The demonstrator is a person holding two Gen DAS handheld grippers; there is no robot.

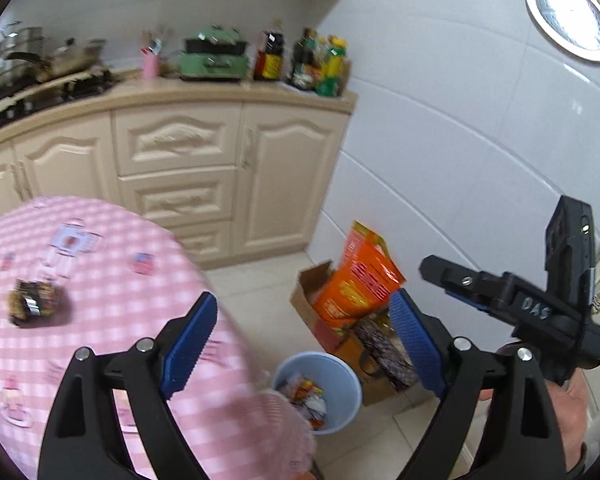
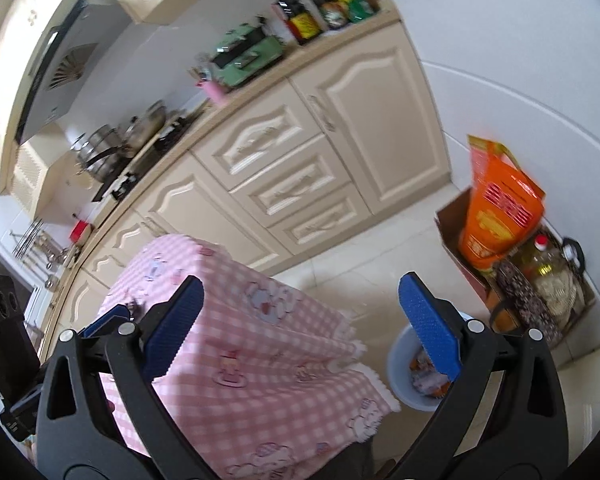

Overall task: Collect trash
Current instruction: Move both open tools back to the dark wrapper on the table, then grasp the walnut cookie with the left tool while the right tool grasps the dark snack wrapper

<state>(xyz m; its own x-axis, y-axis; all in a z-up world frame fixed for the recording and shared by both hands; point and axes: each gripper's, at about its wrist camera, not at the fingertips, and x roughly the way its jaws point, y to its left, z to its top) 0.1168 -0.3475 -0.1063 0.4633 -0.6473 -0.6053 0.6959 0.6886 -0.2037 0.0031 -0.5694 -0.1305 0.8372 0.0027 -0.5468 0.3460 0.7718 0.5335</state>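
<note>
A dark crumpled snack wrapper (image 1: 34,304) lies on the pink checked tablecloth (image 1: 112,280) at the left. A light blue trash bin (image 1: 320,390) with wrappers inside stands on the floor beside the table; it also shows in the right wrist view (image 2: 404,364), partly hidden by a finger. My left gripper (image 1: 302,344) is open and empty, held above the table's right edge and the bin. My right gripper (image 2: 300,328) is open and empty over the hanging tablecloth (image 2: 260,360); it also shows in the left wrist view (image 1: 500,292) at the right.
A cardboard box (image 1: 316,300) with an orange bag (image 1: 364,280) and other bags stands on the floor against the white tiled wall, behind the bin. Cream kitchen cabinets (image 1: 180,168) with pots, a green cooker (image 1: 214,56) and bottles (image 1: 300,60) lie beyond the table.
</note>
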